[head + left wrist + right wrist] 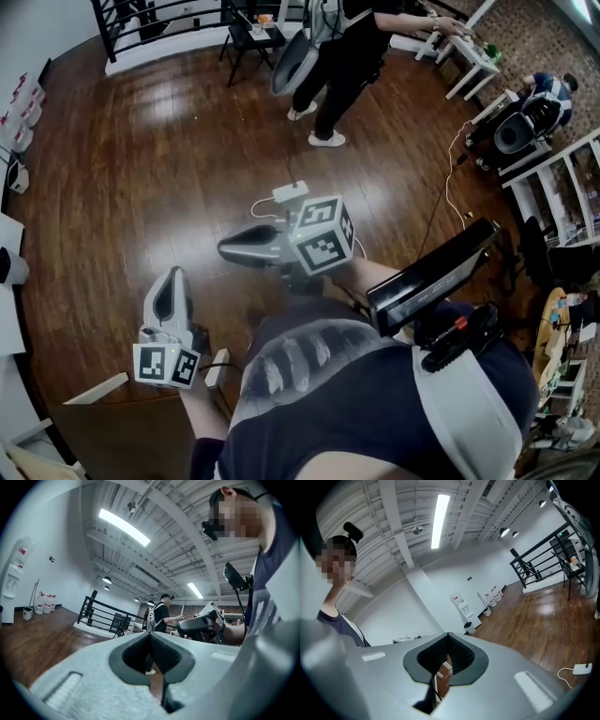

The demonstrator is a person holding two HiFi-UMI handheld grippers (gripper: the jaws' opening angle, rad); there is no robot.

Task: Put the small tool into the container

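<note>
"Grippers nearest the wearer: how many, and how do the jaws stand?" asks one.

"Two," says the other. "The left gripper (172,277) points away over the floor. The right gripper (228,248) points across toward the left of the head view. Each carries one marker cube (323,234), so two cubes. Both pairs of jaws are clenched tip to tip, and the gripper views show nothing between them."

"And the small tool, the container?"

"No view shows either one, so their place cannot be told."

"What lies just beyond the jaws?"

"Dark wooden floor (141,169). One white adapter (291,192) lies on it with its cable, just past the right gripper."

"Farther off?"

"Two other people. One standing person (342,56) with a backpack reaches a hand to a white table (473,58). One seated person (548,94) is at the right edge. One black railing (159,19) runs along the far side."
</note>
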